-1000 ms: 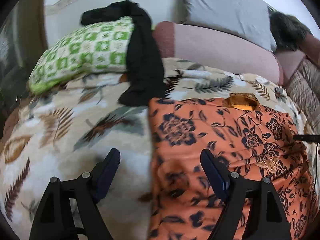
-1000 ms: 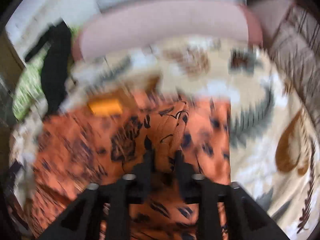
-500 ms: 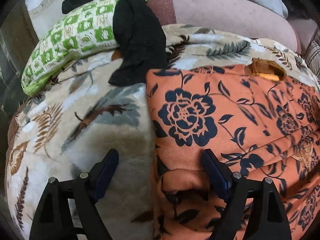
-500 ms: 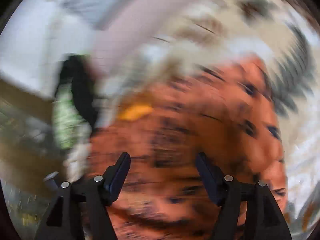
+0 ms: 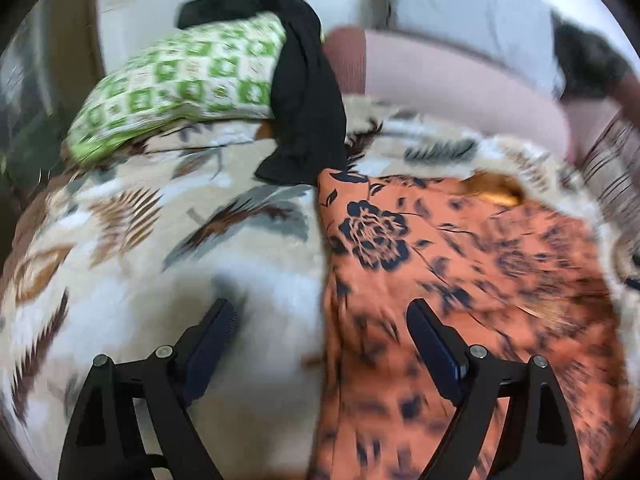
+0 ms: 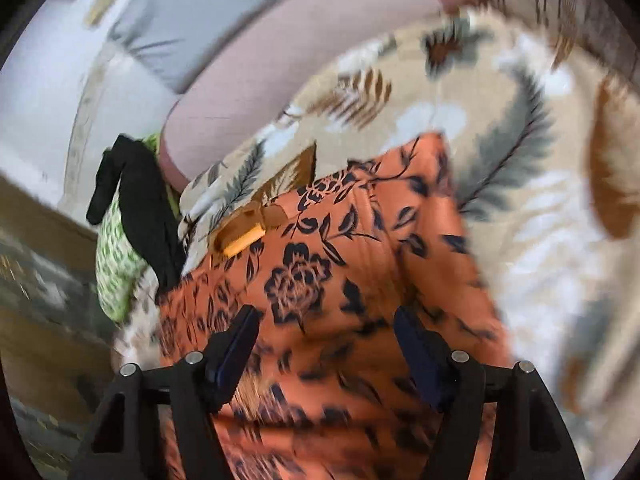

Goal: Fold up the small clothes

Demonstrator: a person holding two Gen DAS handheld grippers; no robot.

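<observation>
An orange garment with dark blue flowers (image 5: 460,280) lies spread on a leaf-patterned blanket (image 5: 160,248); it also shows in the right wrist view (image 6: 320,280). A yellow-orange label or lining (image 5: 496,190) shows at its far edge. My left gripper (image 5: 322,320) is open and empty, straddling the garment's left edge. My right gripper (image 6: 324,324) is open and empty, low over the garment. Both views are blurred by motion.
A black garment (image 5: 304,108) drapes over a green checked pillow (image 5: 180,88) at the back left. A pink bolster (image 5: 440,80) and a grey pillow (image 5: 460,12) lie behind. A striped fabric (image 5: 612,172) is at the right.
My right gripper has opened and let go of the orange garment, then swung over it. My left gripper stayed open and pulled back a little from the garment.
</observation>
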